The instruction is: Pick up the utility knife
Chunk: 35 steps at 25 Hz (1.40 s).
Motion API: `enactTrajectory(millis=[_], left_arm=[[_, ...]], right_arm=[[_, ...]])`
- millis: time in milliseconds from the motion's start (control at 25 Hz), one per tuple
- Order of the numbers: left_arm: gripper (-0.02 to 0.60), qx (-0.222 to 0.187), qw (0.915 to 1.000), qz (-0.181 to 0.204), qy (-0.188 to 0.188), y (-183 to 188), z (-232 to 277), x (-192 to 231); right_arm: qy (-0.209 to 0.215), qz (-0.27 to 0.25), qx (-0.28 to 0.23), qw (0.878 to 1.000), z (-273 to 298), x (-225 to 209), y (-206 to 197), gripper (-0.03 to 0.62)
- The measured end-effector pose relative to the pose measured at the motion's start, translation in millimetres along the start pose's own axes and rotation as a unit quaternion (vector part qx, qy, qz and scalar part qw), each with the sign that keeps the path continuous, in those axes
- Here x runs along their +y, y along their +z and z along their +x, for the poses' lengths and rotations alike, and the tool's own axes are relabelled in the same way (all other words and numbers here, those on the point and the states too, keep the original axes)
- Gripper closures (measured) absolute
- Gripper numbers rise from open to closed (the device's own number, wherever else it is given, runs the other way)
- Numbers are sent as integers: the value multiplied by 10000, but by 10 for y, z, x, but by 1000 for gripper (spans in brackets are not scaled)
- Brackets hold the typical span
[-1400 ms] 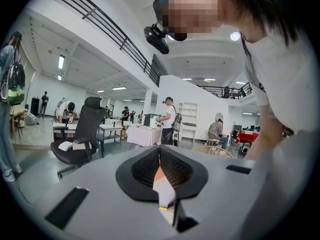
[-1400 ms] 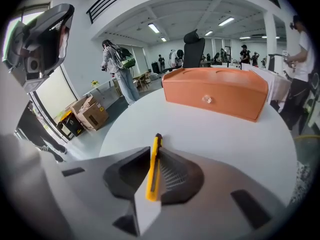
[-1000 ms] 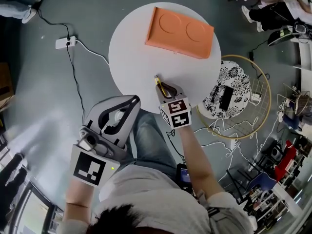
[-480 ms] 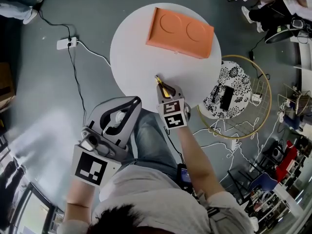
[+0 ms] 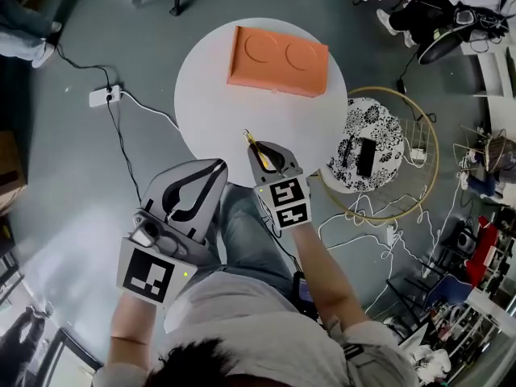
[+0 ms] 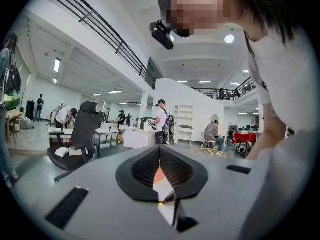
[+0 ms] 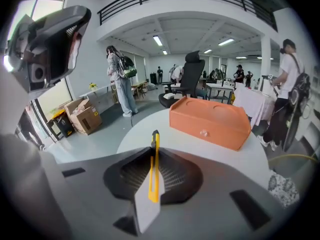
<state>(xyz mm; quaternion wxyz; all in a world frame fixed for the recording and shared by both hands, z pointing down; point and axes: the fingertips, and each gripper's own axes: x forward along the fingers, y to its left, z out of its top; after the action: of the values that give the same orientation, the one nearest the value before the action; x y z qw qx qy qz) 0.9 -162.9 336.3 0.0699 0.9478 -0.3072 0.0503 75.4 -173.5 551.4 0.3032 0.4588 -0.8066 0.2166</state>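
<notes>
The yellow utility knife [image 5: 252, 145] is clamped between the jaws of my right gripper [image 5: 264, 156], with its tip pointing out over the near edge of the round white table [image 5: 210, 95]. In the right gripper view the utility knife [image 7: 154, 170] stands on edge in the shut right gripper [image 7: 153, 176], with the table [image 7: 150, 130] beyond it. My left gripper [image 5: 193, 190] hangs off the table to the left, over the person's lap. In its own view the left gripper [image 6: 161, 176] is shut, with nothing between the jaws.
An orange box [image 5: 278, 59] with two round recesses lies on the table's far side; the orange box [image 7: 210, 119] is ahead of the knife. A patterned side table [image 5: 367, 156] in a gold hoop stands to the right. A power strip [image 5: 105, 97] and cables lie on the floor.
The head camera has shifted, so the table sits a little lower and to the left. The right gripper still holds the knife and has drawn slightly back toward the person. The left gripper has barely moved.
</notes>
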Motion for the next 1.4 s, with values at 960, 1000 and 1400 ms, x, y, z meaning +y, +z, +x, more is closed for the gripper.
enactTrajectory(millis=[960,1000,1400], left_arm=[[571,-444,9852,460,-1593,482,-106,-829],[571,-448,9842,487,-1644,490,-117,-869],[571,-521,9758,694,-2008,543,-312,-1189]], right_arm=[[-947,353,-2895,9518,-2326,534,1169,540],[-988,342,-2980,9488,-2408,568,1180,540],[-1163,344,-3616,9244,-2924,882,1155,539]])
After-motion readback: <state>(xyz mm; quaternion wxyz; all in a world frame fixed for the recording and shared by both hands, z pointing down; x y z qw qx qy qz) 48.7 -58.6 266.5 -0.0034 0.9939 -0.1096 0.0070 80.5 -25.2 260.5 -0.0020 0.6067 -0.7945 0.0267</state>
